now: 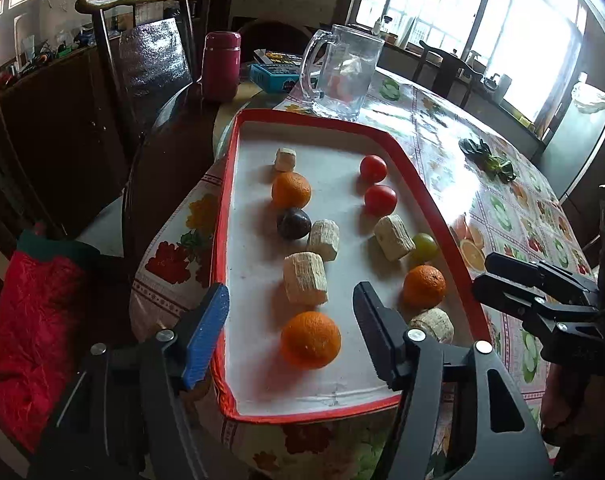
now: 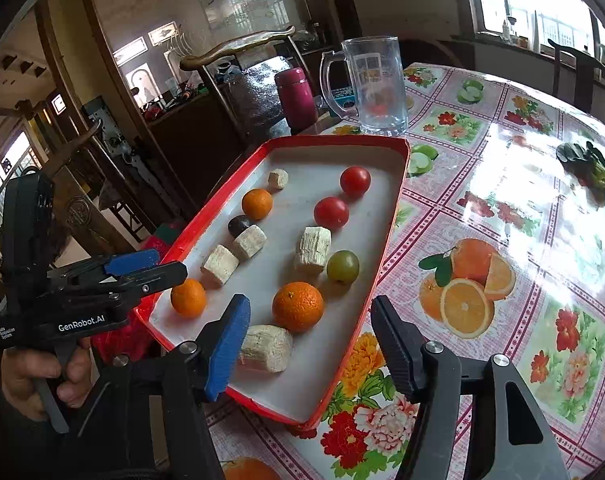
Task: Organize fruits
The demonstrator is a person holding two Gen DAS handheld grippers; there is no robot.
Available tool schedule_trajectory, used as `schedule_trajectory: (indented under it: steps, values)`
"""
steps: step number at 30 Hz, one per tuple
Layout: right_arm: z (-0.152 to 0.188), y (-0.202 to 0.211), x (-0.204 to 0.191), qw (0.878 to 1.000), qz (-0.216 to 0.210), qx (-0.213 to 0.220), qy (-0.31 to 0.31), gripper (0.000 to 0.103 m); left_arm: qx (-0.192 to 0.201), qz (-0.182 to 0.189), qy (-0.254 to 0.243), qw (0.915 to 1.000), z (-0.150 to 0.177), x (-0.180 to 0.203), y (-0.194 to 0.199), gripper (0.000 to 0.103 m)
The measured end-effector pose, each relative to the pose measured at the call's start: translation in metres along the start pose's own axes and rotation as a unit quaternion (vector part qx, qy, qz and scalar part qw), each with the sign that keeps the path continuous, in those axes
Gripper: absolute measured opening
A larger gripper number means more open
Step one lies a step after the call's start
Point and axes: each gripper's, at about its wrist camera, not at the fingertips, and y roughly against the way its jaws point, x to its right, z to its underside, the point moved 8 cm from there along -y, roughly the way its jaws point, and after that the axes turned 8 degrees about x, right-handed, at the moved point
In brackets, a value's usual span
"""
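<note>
Presently both grippers hang over the near end of the tray (image 1: 228,240), nothing held. Left gripper (image 1: 290,328): jaws spread wide, empty; an orange (image 1: 310,339) sits on the tray floor between its fingers, not touched. Just ahead of it, a pale cut chunk (image 1: 305,283); beyond that, a second chunk (image 1: 323,239) touching a dark plum (image 1: 293,223), then another orange (image 1: 291,189) and a small chunk (image 1: 285,159) farthest out.

Right gripper (image 2: 310,344): jaws also wide apart, empty. A chunk (image 2: 265,347) lies just beside its blue finger, and an orange (image 2: 298,306) sits just ahead between the fingers, touching that chunk. Further ahead, a green grape (image 2: 343,266) beside another chunk (image 2: 313,249), then two tomatoes (image 2: 331,212) (image 2: 355,181) in line toward the far end.

Tray rests on a desk (image 2: 502,208) under a flowered, glossy cloth. Past the tray's far rim stand a glass mug (image 2: 372,84) and a pink flask (image 2: 295,94). Well off to the right of the right gripper, a leafy green (image 2: 592,170) lies on the cloth.

Left gripper shows in the right view at left, hand (image 2: 34,376) on its handle.
</note>
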Motion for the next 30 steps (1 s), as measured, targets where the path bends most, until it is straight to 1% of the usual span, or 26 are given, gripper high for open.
schedule_trajectory:
  steps: [1, 2, 5, 7, 9, 14, 20, 26, 30]
  values:
    - [0.000, 0.002, -0.001, 1.000, -0.004, 0.002, 0.003, 0.071, 0.002, -0.005, -0.002, 1.0000, 0.001, 0.000, 0.003, 0.065]
    - [0.000, 0.005, -0.001, 1.000, -0.007, 0.005, 0.006, 0.073, 0.004, -0.007, -0.005, 1.0000, 0.003, 0.001, 0.006, 0.066]
    - [0.000, 0.012, -0.006, 1.000, -0.018, 0.011, 0.022, 0.079, 0.009, -0.011, -0.010, 0.9998, 0.008, 0.003, 0.015, 0.074]
    - [0.001, 0.015, -0.010, 0.999, -0.023, 0.014, 0.038, 0.086, 0.016, -0.015, -0.016, 0.9996, 0.011, 0.004, 0.022, 0.074]
    - [0.003, 0.017, -0.014, 0.998, -0.028, 0.013, 0.055, 0.088, 0.018, -0.022, -0.023, 0.9993, 0.013, 0.005, 0.027, 0.078]
    - [0.009, 0.023, -0.023, 0.995, -0.041, 0.014, 0.093, 0.089, 0.028, -0.037, -0.046, 0.9979, 0.021, 0.006, 0.039, 0.080]
    - [0.010, 0.028, -0.028, 0.992, -0.069, 0.023, 0.100, 0.091, 0.033, -0.047, -0.069, 0.9959, 0.026, 0.006, 0.050, 0.081]
    - [0.007, 0.030, -0.028, 0.991, -0.066, 0.030, 0.114, 0.093, 0.036, -0.059, -0.074, 0.9949, 0.028, 0.003, 0.057, 0.083]
    - [0.009, 0.032, -0.035, 0.987, -0.075, 0.030, 0.135, 0.093, 0.041, -0.060, -0.077, 0.9944, 0.027, 0.004, 0.062, 0.083]
